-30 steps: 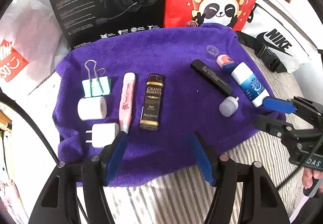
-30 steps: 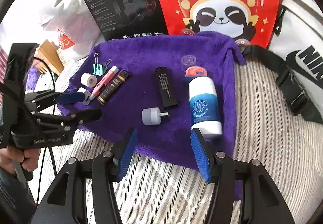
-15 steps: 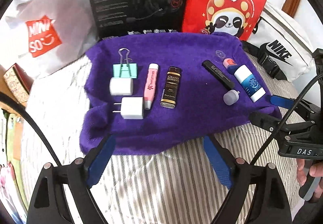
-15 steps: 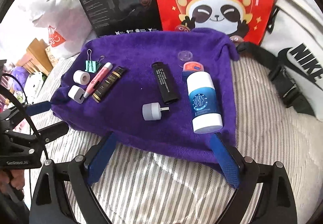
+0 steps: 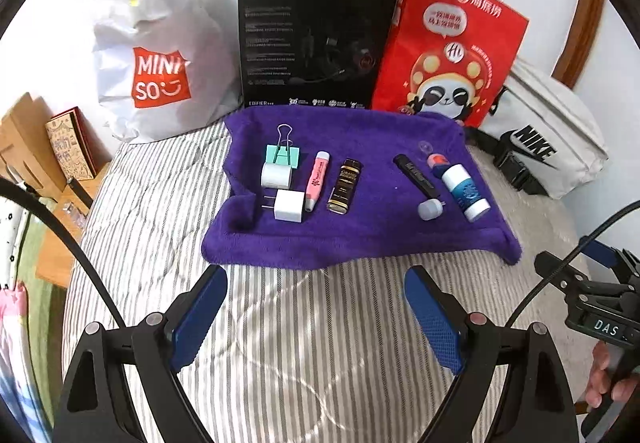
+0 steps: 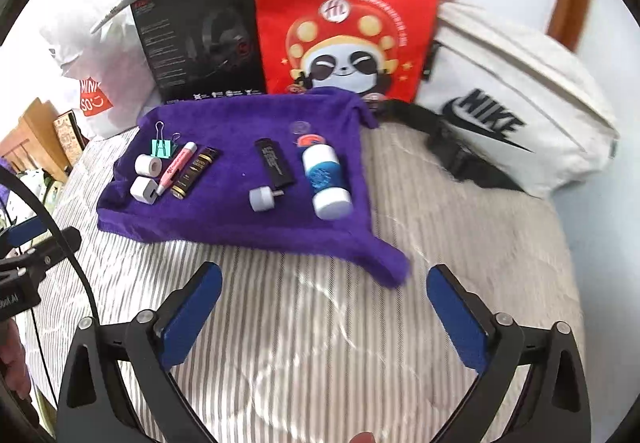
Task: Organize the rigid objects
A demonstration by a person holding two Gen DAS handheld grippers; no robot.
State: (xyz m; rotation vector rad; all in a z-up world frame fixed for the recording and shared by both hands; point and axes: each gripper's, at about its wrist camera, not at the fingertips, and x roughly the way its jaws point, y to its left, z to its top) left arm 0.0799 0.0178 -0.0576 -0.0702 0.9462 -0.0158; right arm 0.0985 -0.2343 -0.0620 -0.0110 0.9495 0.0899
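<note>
A purple towel (image 5: 372, 235) (image 6: 224, 219) lies on the striped bed. On its left sit a green binder clip (image 5: 283, 154), a white tape roll (image 5: 276, 175), a white charger (image 5: 289, 205), a pink pen (image 5: 317, 181) and a brown-gold tube (image 5: 345, 185). On its right lie a black stick (image 6: 275, 163), a grey plug (image 6: 262, 199), a white-and-blue bottle (image 6: 326, 181) and a clear cap (image 6: 300, 128). My left gripper (image 5: 316, 317) and my right gripper (image 6: 324, 313) are both open and empty, held over the bed in front of the towel.
A white Miniso bag (image 5: 160, 59), a black headset box (image 5: 316, 39) and a red panda bag (image 5: 448, 55) stand behind the towel. A white Nike bag (image 6: 516, 115) lies at the right. Boxes (image 5: 40, 147) sit beyond the bed's left edge.
Both grippers have pulled back from the towel and opened wider. The objects on the towel have not moved.
</note>
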